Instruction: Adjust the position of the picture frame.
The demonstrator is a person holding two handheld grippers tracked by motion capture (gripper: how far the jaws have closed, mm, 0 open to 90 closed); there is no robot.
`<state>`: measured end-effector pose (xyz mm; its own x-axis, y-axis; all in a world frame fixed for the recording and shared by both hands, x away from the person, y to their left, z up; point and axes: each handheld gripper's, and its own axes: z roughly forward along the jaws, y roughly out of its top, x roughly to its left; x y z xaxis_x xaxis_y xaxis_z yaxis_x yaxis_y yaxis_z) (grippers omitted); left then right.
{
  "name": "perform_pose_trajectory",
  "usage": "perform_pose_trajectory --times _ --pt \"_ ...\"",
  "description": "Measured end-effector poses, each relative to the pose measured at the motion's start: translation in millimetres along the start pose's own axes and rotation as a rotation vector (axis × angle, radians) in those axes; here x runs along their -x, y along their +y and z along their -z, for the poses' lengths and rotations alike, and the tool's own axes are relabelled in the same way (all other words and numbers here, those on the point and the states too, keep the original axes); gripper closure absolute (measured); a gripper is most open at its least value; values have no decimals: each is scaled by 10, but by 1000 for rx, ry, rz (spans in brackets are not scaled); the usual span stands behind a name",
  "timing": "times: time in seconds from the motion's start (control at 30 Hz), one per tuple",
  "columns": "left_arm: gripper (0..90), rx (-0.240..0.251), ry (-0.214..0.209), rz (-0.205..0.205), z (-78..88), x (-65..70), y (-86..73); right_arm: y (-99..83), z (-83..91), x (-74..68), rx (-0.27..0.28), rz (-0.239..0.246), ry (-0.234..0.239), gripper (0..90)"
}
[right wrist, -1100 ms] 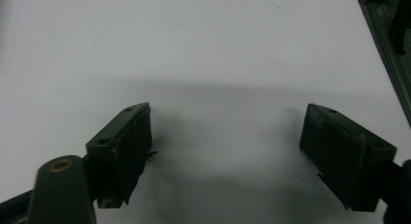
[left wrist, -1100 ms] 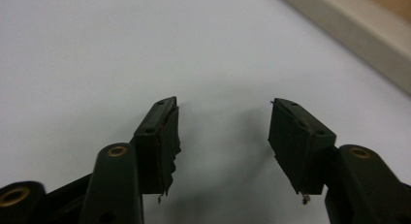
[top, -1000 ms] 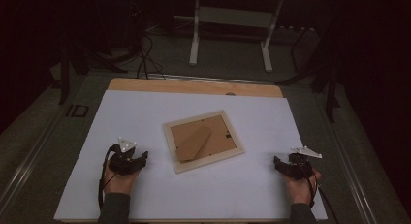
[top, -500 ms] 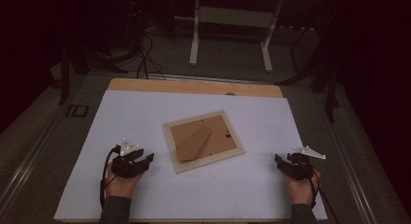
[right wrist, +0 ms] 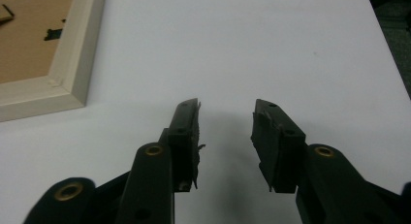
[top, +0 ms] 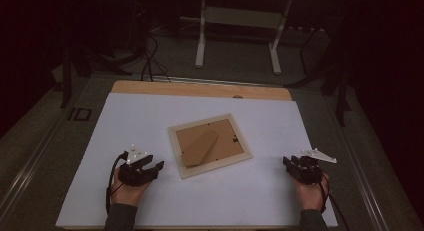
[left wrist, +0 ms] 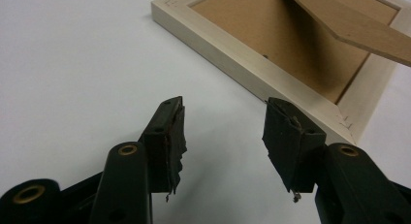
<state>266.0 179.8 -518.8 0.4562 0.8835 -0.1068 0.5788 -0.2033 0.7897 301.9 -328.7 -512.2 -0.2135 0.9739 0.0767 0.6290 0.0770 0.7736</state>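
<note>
A: Left gripper?
B: Jaws apart, nothing between, just widened a bit. Picture frame lies face-down on the white board, its corner just beyond the left tips.
A: Right gripper?
B: Jaws apart, empty, just been closing. Frame is well off to its left.

Under the left claw and the right claw: a white sheet, running on ahead of them to a bare wooden strip of tabletop at the far edge. Well beyond the left claw, black cables trail across the grey floor. Far ahead, between the two claws, stand the white legs of a stand.
</note>
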Motion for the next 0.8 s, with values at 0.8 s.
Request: perform_pose_trajectory --times 0.8 --pt "540 -12 -87 -63 -56 169 16 311 -200 -277 -6 96 99 774"
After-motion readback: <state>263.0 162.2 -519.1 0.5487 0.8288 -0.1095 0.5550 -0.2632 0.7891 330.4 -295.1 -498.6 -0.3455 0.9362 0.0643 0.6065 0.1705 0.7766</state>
